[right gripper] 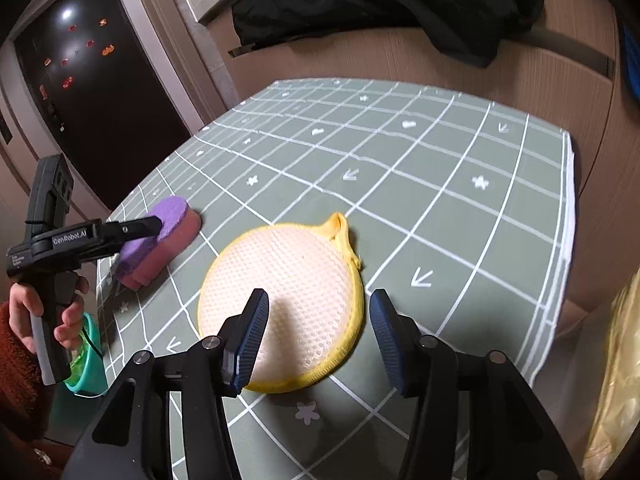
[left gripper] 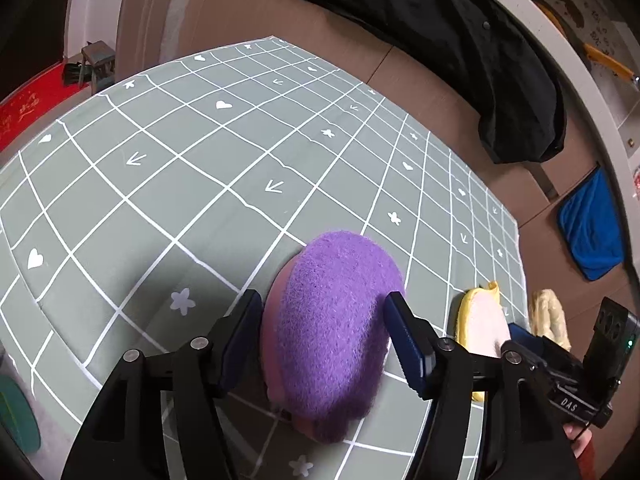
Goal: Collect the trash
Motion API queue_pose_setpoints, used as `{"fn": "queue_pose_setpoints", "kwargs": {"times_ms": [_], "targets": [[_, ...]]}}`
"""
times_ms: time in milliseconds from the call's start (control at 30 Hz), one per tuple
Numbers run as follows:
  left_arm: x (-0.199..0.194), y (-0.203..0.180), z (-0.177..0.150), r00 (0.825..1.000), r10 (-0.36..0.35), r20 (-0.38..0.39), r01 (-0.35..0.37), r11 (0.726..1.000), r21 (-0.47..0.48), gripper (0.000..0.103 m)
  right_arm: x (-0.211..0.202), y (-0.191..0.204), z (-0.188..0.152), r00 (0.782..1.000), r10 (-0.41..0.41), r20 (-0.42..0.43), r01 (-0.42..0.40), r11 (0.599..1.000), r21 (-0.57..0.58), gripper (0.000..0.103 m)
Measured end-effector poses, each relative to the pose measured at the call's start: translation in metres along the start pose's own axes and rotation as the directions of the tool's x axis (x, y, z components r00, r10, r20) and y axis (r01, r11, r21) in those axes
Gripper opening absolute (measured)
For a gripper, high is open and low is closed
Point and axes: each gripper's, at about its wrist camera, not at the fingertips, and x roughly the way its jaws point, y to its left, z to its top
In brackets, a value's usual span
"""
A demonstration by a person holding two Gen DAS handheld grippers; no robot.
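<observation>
Lying on the checked table (right gripper: 460,216), the round pad (right gripper: 280,304) sits under the right gripper (right gripper: 318,334), whose fingers hang spread and empty above its near edge. The left gripper (left gripper: 324,340) straddles the sponge (left gripper: 332,332), fingers close alongside, though whether they pinch it I cannot tell. Both pickups look under way; next each must clamp firmly, then lift.

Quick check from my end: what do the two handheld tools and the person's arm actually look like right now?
Both are black plastic linkages with silver pivot bolts and ribbed dark-blue pads. In the right wrist view the left tool shows white "GenRobot.AI" lettering, a grey strip down its handle and a thin black cable. The right tool looks the same build. The bare hand emerges from a fuzzy rust-red sleeve.
</observation>
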Motion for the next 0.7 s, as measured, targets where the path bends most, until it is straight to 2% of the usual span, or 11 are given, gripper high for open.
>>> {"fn": "queue_pose_setpoints", "kwargs": {"times_ms": [67,167,233,300,433,533,600,667,700], "targets": [[0.003,-0.004,0.003,1.0,0.016,-0.014,-0.016,1.0,-0.002,0.068,0.004,0.0,-0.003,1.0,0.014,-0.001,-0.014,1.0,0.004,0.052],[0.008,-0.013,0.004,0.999,0.001,-0.05,-0.001,1.0,0.002,0.067,0.007,0.003,-0.003,1.0,0.031,0.005,-0.031,1.0,0.0,0.059],[0.013,-0.027,0.0,0.998,-0.012,-0.068,0.015,0.999,0.048,0.056,0.009,0.006,-0.003,1.0,0.03,0.006,-0.03,1.0,-0.01,0.062],[0.016,-0.035,-0.007,0.996,-0.042,-0.084,0.047,0.997,0.058,0.034,0.01,0.008,-0.004,1.0,0.026,0.005,-0.026,1.0,-0.013,0.065],[0.013,-0.049,-0.016,0.999,0.015,-0.033,-0.012,0.995,0.101,0.033,0.014,0.02,-0.002,1.0,-0.001,-0.026,-0.001,0.995,-0.104,0.075],[0.005,-0.049,-0.016,1.0,0.008,-0.012,-0.007,0.996,0.09,0.033,0.017,0.028,-0.003,0.998,-0.05,-0.037,0.043,0.985,-0.166,0.075],[-0.007,-0.051,-0.015,0.999,0.019,0.029,-0.022,0.995,0.096,0.033,0.014,0.028,-0.004,0.998,-0.057,-0.029,0.052,0.985,-0.165,0.067],[-0.02,-0.055,-0.013,0.997,0.035,0.073,-0.043,0.993,0.114,0.033,0.008,0.026,-0.003,0.997,-0.08,-0.016,0.077,0.984,-0.16,0.039],[-0.025,-0.058,-0.012,0.995,0.041,0.091,-0.052,0.991,0.124,0.033,0.005,0.025,-0.001,0.994,-0.108,0.002,0.107,0.981,-0.161,0.029]]}}
